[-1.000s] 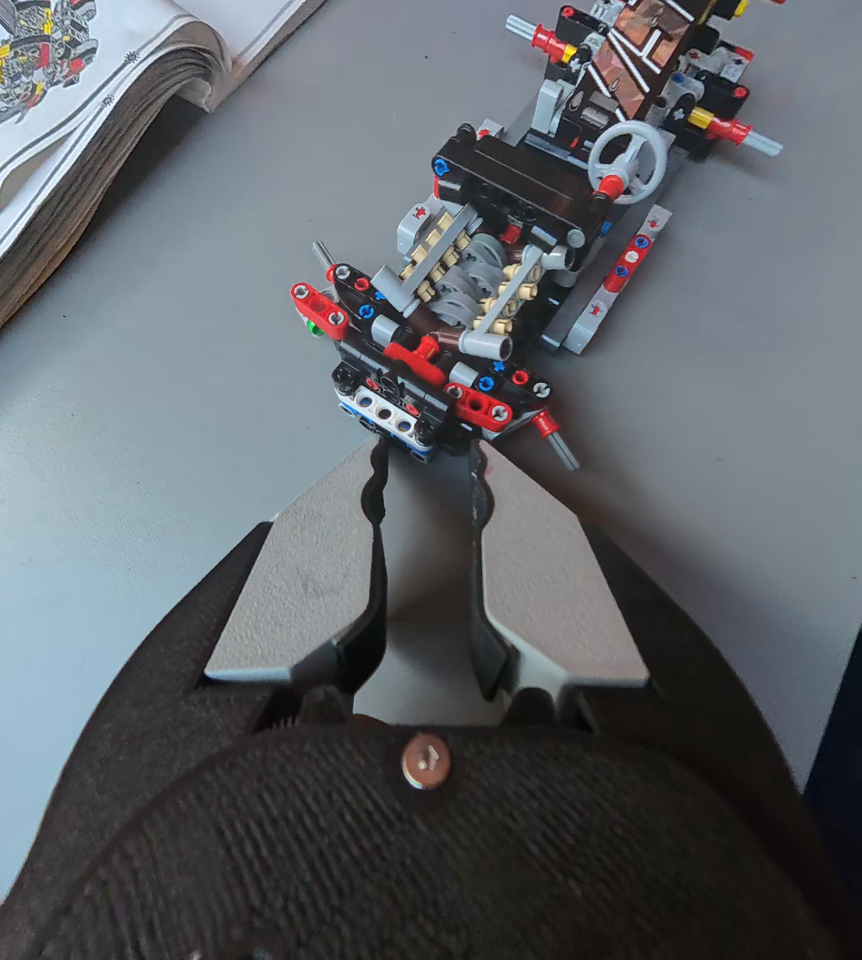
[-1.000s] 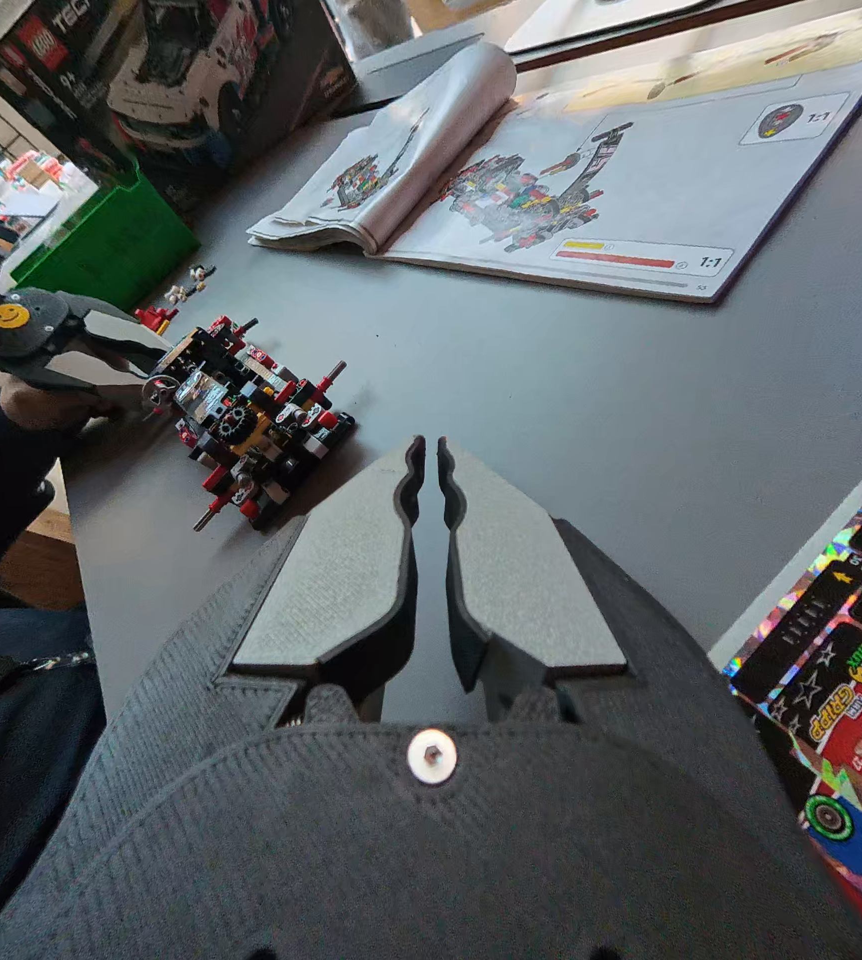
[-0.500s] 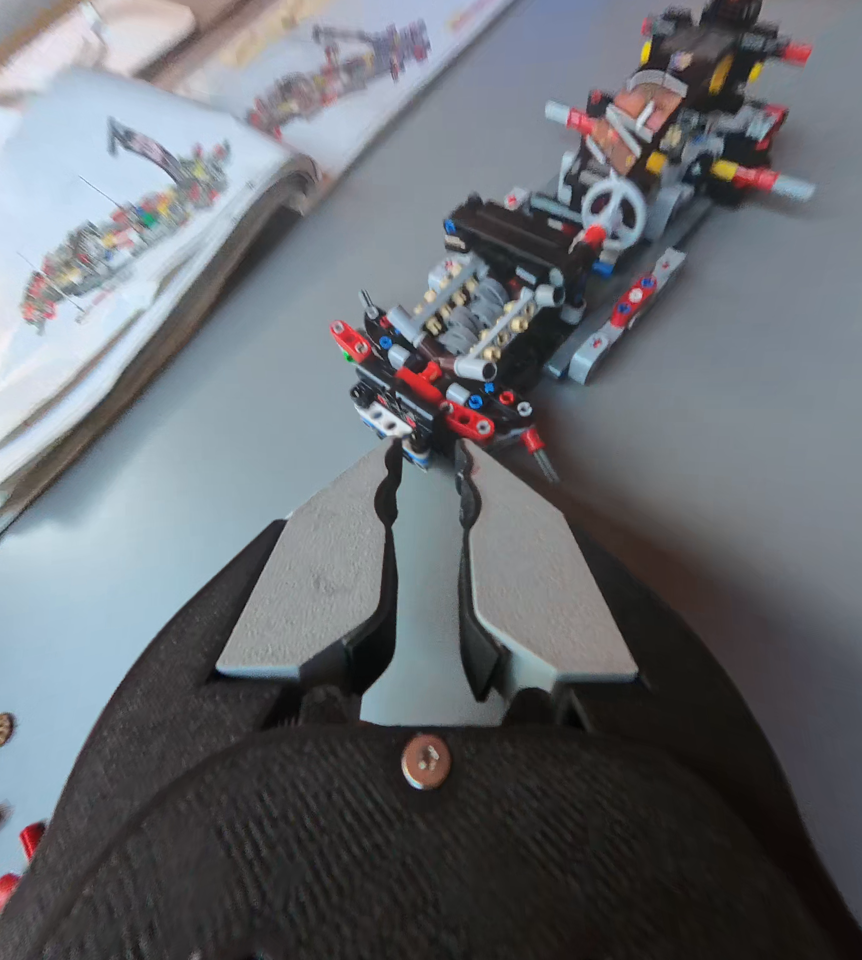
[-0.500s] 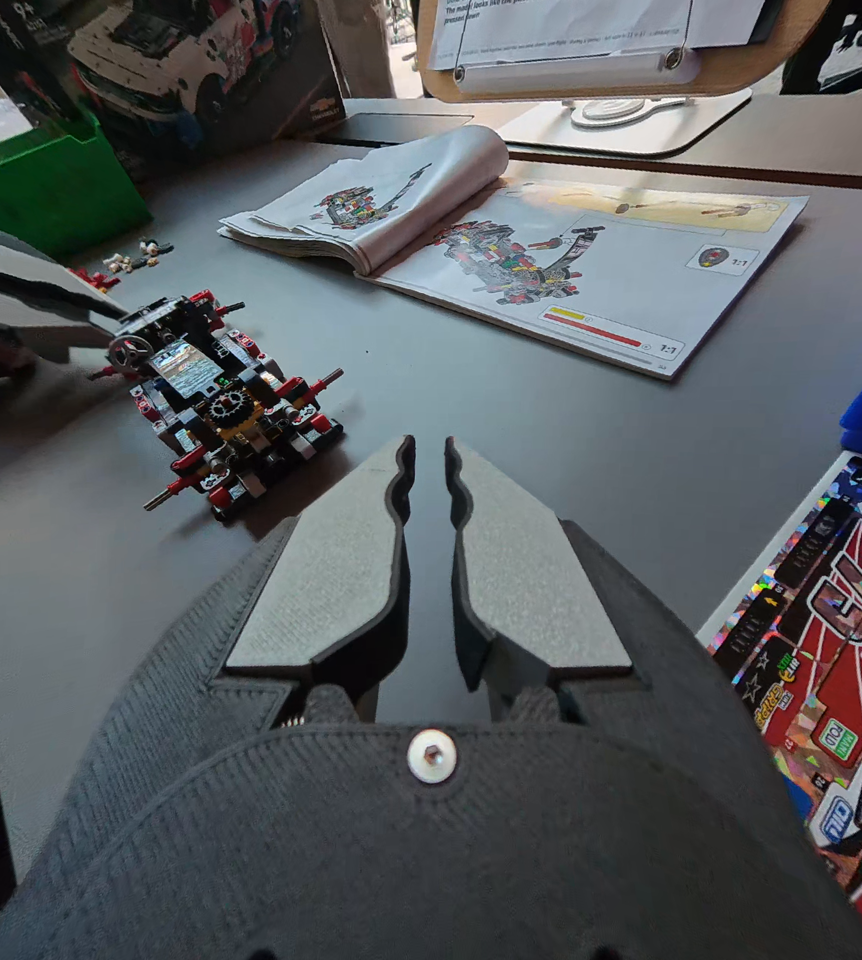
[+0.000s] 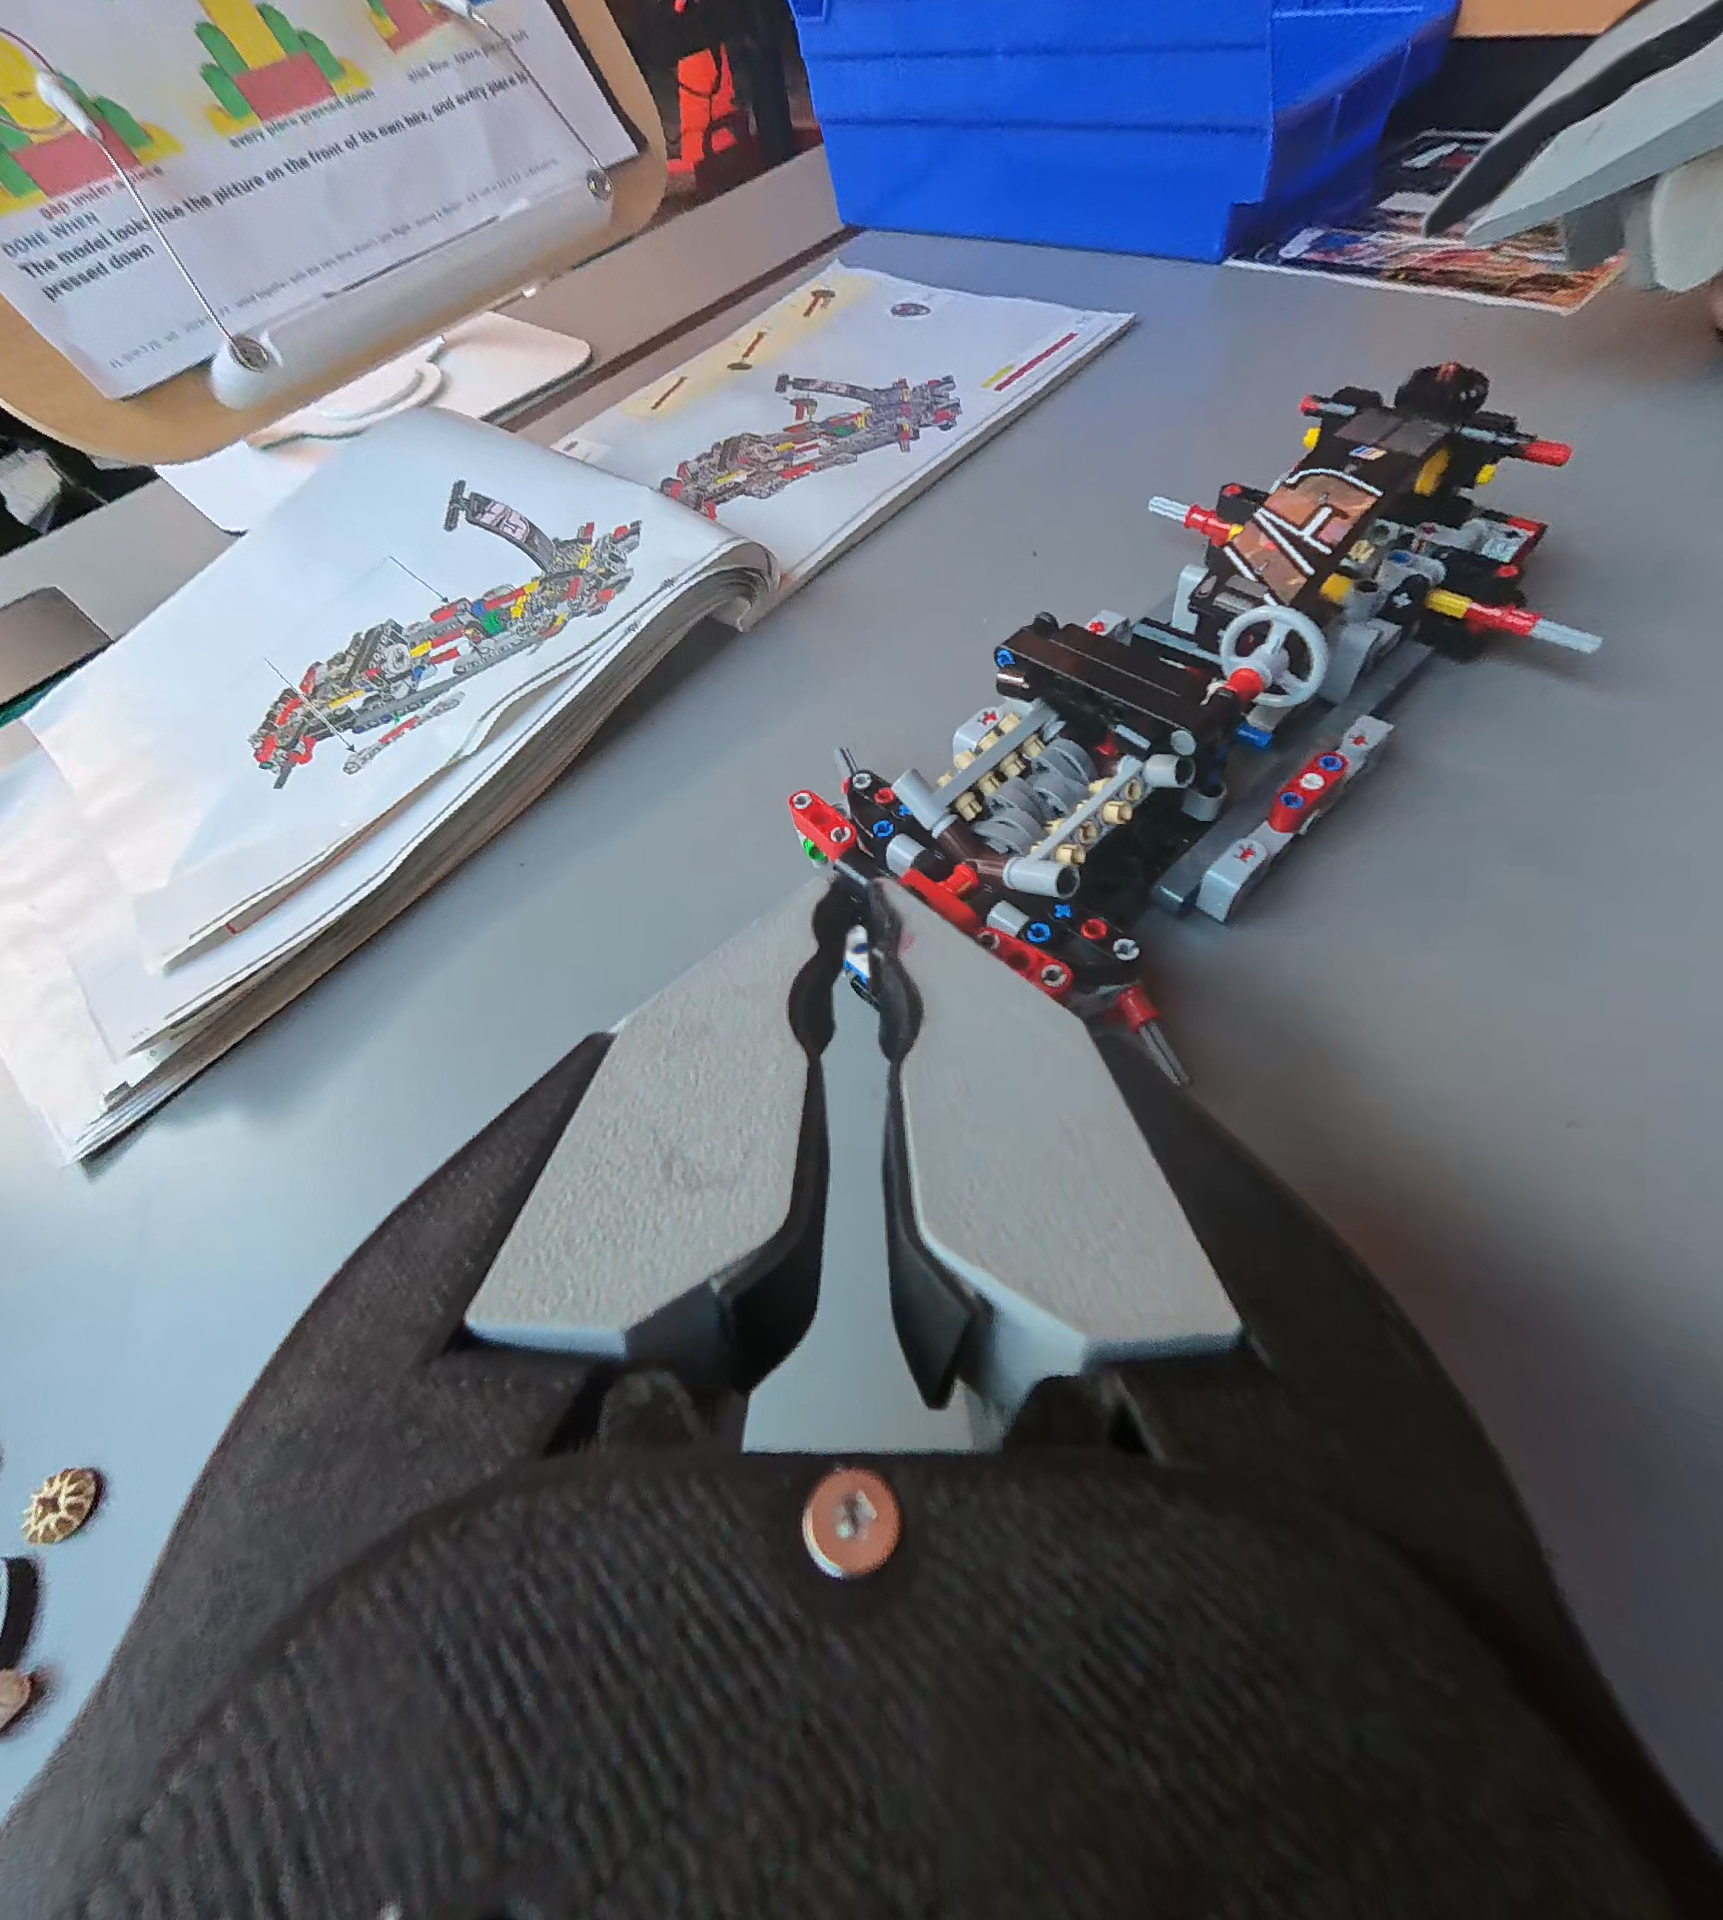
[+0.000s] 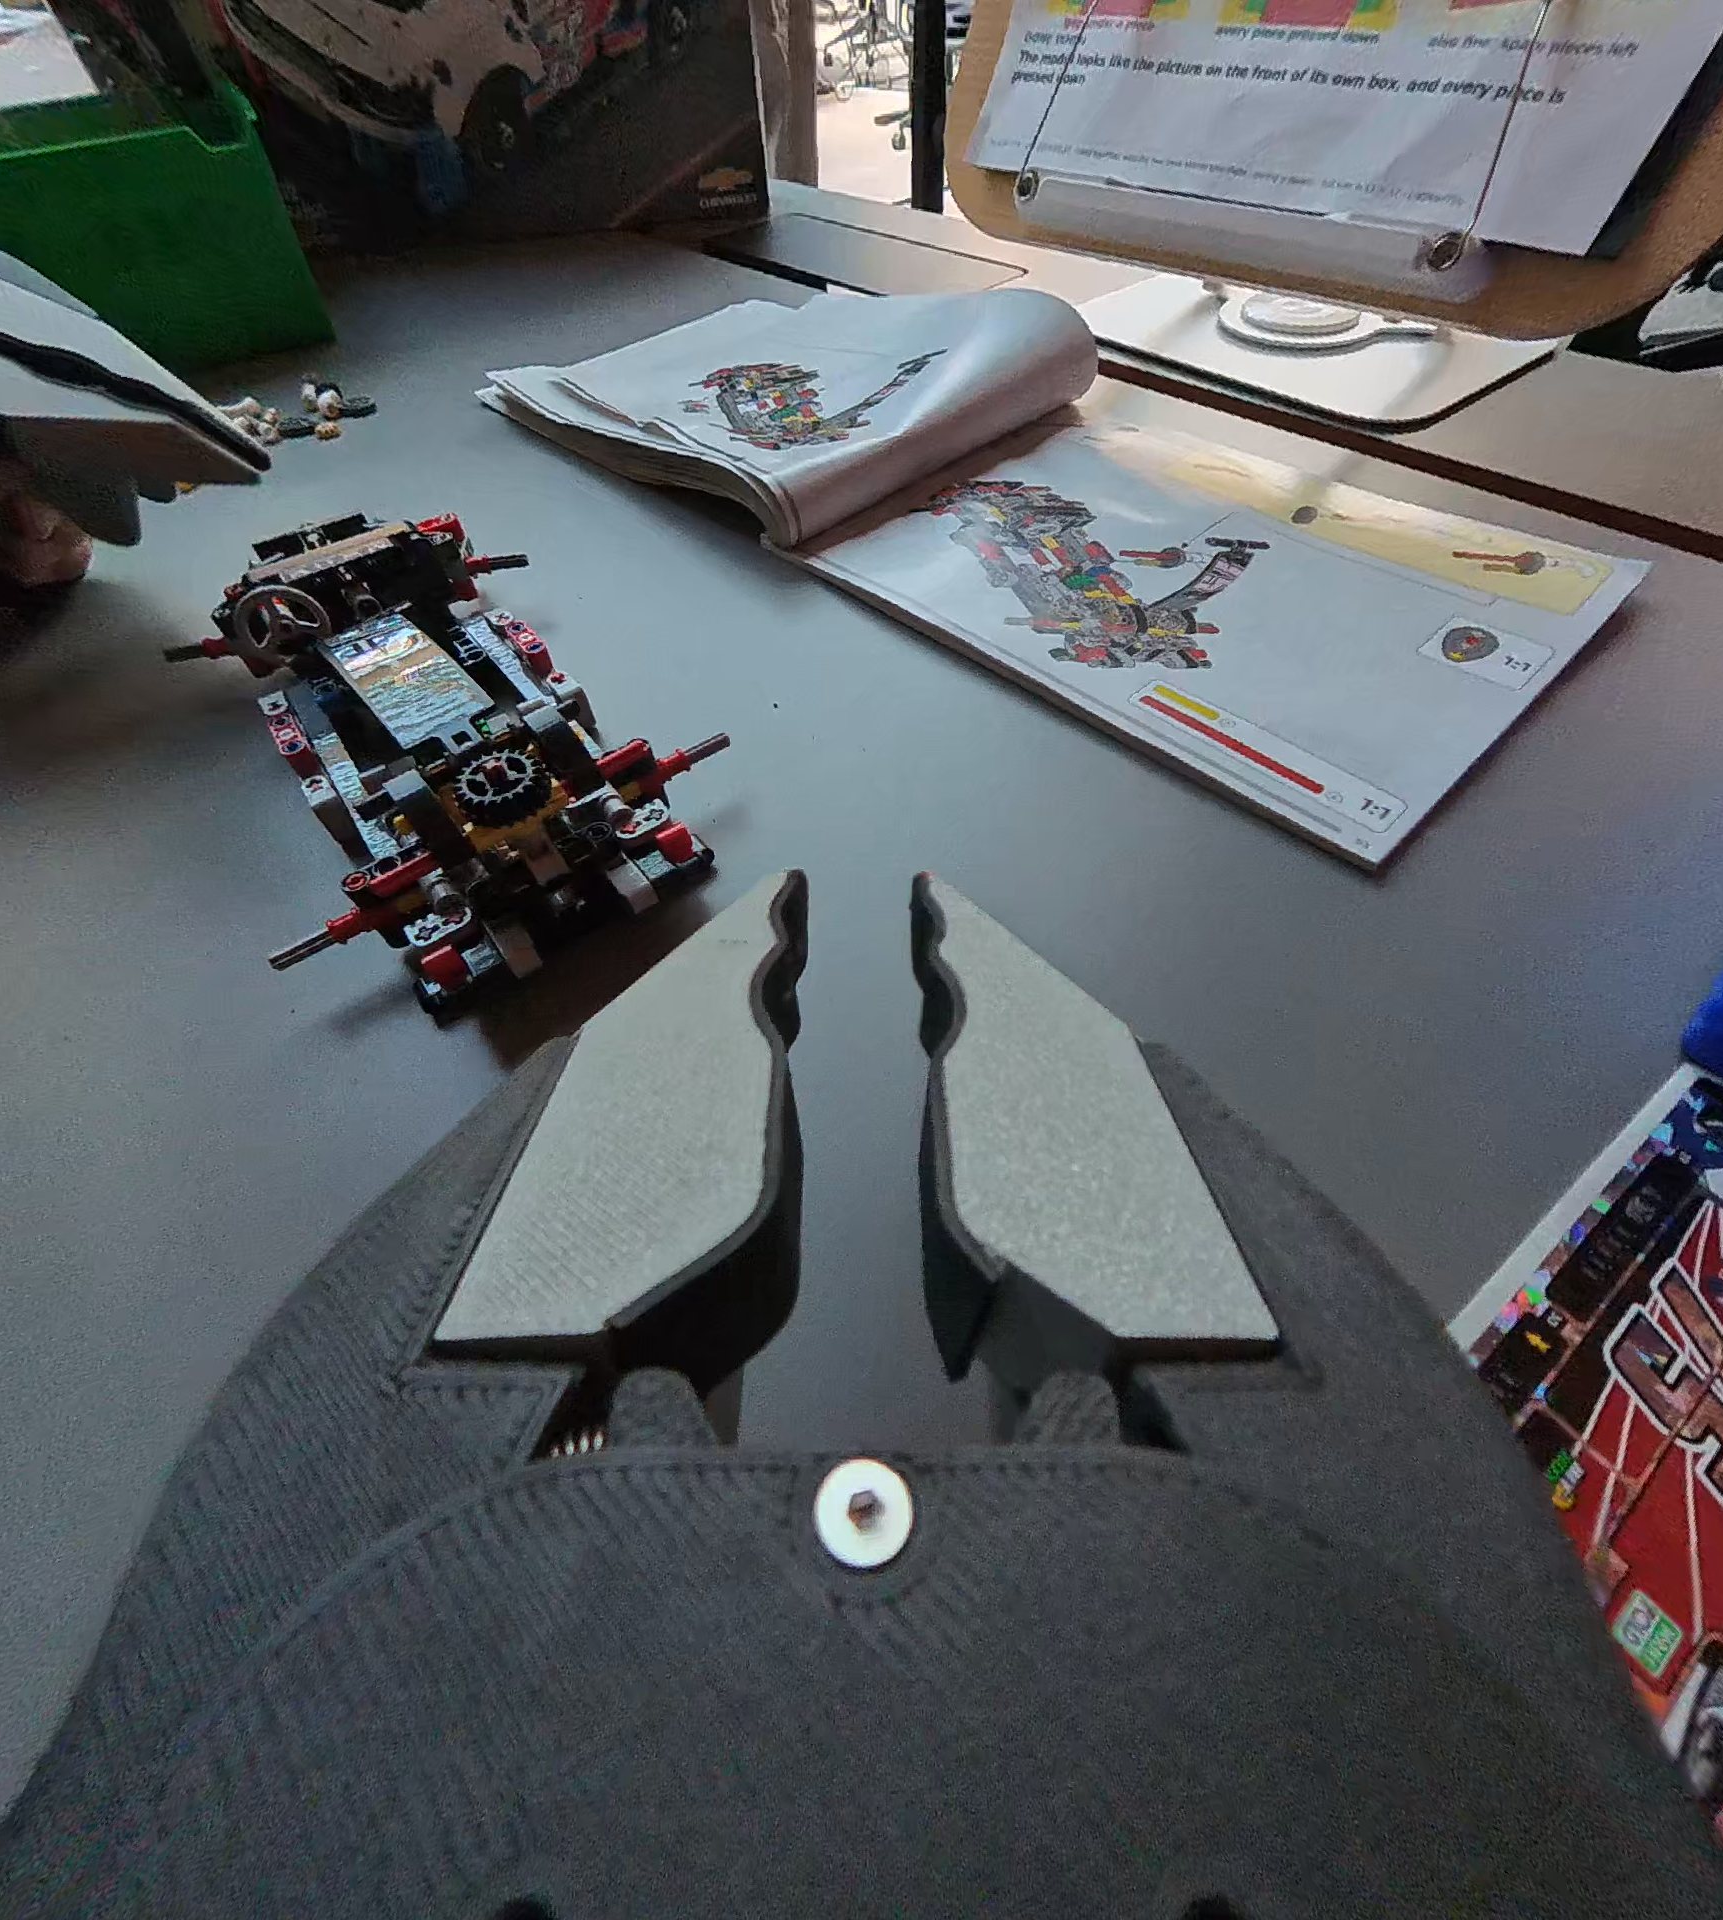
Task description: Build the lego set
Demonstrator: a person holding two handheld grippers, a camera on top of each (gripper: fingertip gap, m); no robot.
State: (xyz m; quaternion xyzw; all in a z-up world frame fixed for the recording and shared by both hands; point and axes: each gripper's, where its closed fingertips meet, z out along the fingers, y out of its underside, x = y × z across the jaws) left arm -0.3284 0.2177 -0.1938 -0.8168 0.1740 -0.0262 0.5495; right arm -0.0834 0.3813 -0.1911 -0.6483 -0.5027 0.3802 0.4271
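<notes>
The left gripper is seen with its tips brought together, nothing pinched, just before the near end of the long black, red and grey brick-built car chassis on the grey table. The chassis's long axis runs away from these tips toward the right gripper, whose fingers are spread and bare, just beside the far end. An open instruction booklet is laid alongside.

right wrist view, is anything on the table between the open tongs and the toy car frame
Nothing visible. The right tongs stand open with nothing between them, over bare grey table. The toy car frame lies just ahead to their left, with only table surface between. The open booklet lies off to the right.
</notes>
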